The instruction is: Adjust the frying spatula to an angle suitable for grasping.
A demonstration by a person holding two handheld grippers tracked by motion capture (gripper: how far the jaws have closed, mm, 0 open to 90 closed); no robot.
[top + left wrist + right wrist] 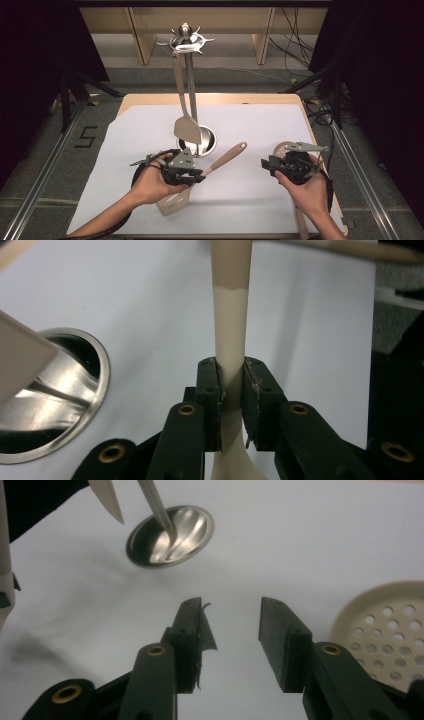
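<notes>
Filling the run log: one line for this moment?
left hand-held gripper: shut on spatula handle | right hand-held gripper: open, nothing between jaws | skimmer: on table beside it | rack: one turner hanging

Slotted turner (200,175) before rack base (210,145), skimmer (283,148) right.

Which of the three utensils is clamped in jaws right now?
The slotted turner, its handle pinched by the left gripper. The other turner hangs on the rack; the skimmer lies beside the open right gripper.
</notes>
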